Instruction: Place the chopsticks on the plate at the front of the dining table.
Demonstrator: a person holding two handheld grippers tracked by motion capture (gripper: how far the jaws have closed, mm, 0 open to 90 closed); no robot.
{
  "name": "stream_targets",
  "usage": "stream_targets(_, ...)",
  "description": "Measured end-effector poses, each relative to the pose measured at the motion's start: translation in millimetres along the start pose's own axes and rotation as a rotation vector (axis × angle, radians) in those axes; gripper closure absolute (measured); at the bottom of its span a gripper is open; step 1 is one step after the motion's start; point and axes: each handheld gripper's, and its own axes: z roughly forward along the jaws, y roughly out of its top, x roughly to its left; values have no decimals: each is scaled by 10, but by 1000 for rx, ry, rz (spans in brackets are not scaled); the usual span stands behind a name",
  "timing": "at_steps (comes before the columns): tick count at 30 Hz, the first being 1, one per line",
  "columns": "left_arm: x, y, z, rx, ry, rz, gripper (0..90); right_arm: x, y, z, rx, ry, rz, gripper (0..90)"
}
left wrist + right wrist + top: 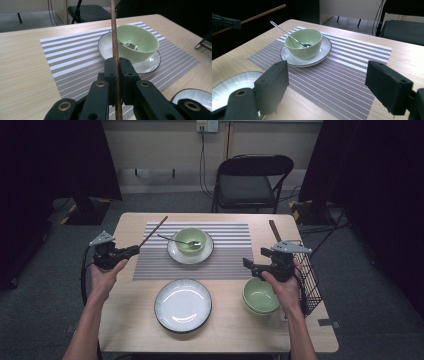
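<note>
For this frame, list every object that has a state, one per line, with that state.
Left gripper: shut on chopstick.
Chopstick: held off the table, slanting up.
Right gripper: open, nothing between jaws.
Bowl on mat: upright on a saucer, spoon resting inside.
Plate: upright, empty.
Near bowl: upright, empty.
Basket: at table's right edge, contents unclear.
Chair: unfolded, unoccupied.

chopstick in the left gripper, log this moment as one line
left gripper: shut on chopstick | chopstick: lifted above striped placemat | right gripper: open, holds nothing | spoon: in green bowl
</note>
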Motion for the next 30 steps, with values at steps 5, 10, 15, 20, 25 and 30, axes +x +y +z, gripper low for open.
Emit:
stream_targets(5,59,42,89,9,23,-12,856,12,-10,11,4,-1,-2,185)
stream_targets(10,125,-8,222,41,29,-33,857,25,-12,24,8,2,-7,185)
stream_targets(15,111,-24,335,46,18,-47,856,34,-3,19,3,8,-11,185)
stream_targets(20,74,-60,486,86,16,-50,856,34,0,4,-1,10,-11,185)
stream_targets(25,33,-105,646,107,6,-59,856,24,9,-16,-7,7,-8,185)
stream_targets(30,-9,-158,802,125,-5,-66,856,22,11,-37,-11,6,-14,185)
